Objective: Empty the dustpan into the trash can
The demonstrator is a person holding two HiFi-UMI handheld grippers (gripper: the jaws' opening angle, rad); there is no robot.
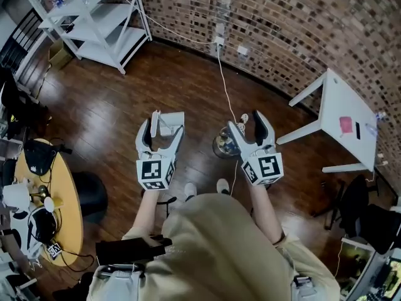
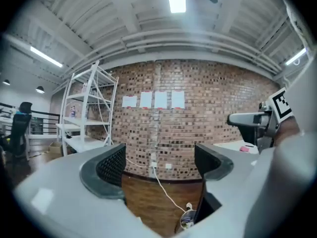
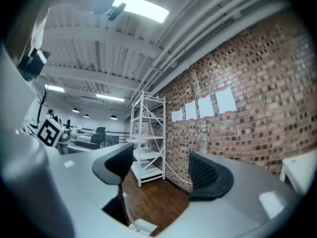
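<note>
I stand on a dark wood floor with both grippers held up level in front of me. A white dustpan (image 1: 169,123) rests on the floor beyond my left gripper (image 1: 163,130), which is open with nothing between its jaws. A small round metal trash can (image 1: 223,144) stands on the floor to the dustpan's right, partly hidden behind my right gripper (image 1: 247,125). That gripper is open too and holds nothing. The left gripper view looks between the empty jaws of the left gripper (image 2: 158,162) at the brick wall, with the trash can (image 2: 188,219) low down. The right gripper view shows the dustpan (image 3: 143,226) under the right gripper (image 3: 161,170).
A white cable (image 1: 222,74) runs from a wall socket down past the can. A white shelf rack (image 1: 94,17) stands at the back left, a white table (image 1: 348,121) at the right. A round wooden table (image 1: 62,199) and black stool (image 1: 91,196) are at my left.
</note>
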